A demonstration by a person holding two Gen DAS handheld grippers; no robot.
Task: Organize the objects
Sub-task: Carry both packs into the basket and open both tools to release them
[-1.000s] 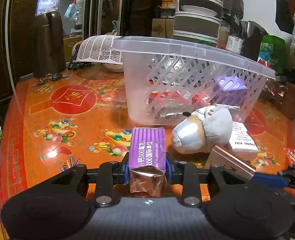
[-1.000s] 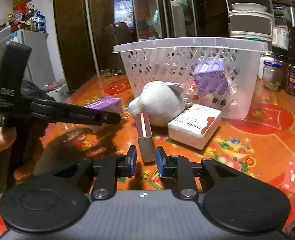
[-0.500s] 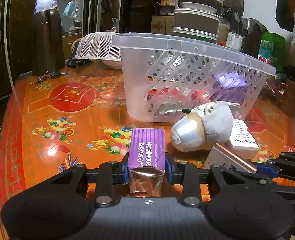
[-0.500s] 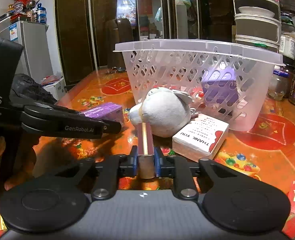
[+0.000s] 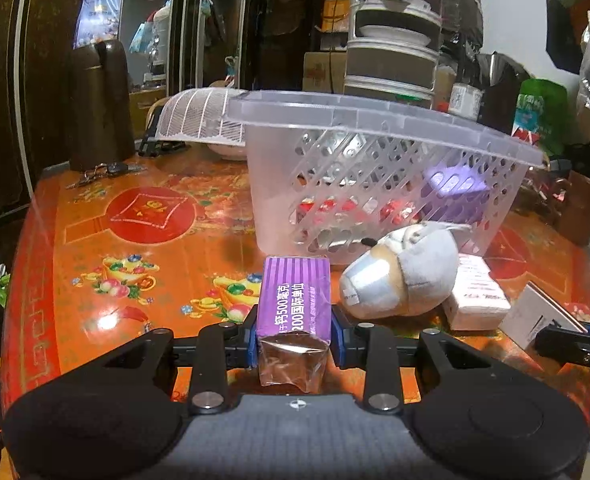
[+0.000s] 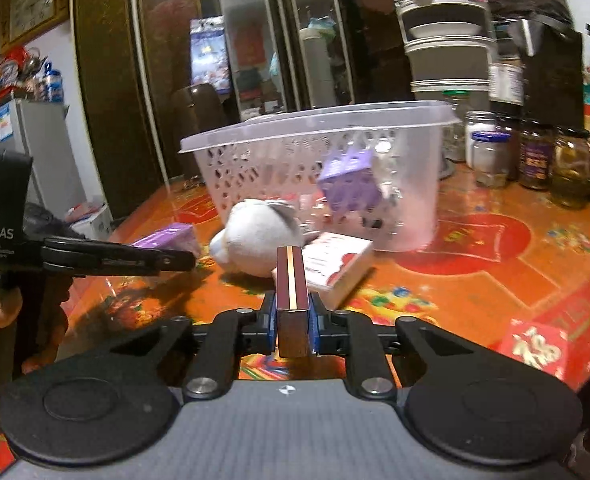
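Observation:
My left gripper [image 5: 294,336] is shut on a purple box [image 5: 295,300] with white Chinese print, low over the orange table. My right gripper [image 6: 292,328] is shut on a thin maroon box [image 6: 291,288] with a gold stripe, lifted off the table; this box also shows at the right in the left wrist view [image 5: 535,316]. A clear lattice basket [image 5: 375,184] stands ahead with a purple box [image 6: 349,184] and red items inside. A grey plush toy [image 5: 407,280] and a white and red box [image 6: 335,260] lie in front of the basket.
Glass jars [image 6: 535,156] stand at the table's right. A red packet [image 6: 531,348] lies near the right front edge. A brown flask [image 5: 99,104], keys [image 5: 99,172] and a white mesh cover [image 5: 199,120] sit at the far left. Stacked containers [image 5: 391,40] stand behind.
My right gripper closed on the maroon box, lifted it and swung right. My left gripper kept holding the purple box with little movement.

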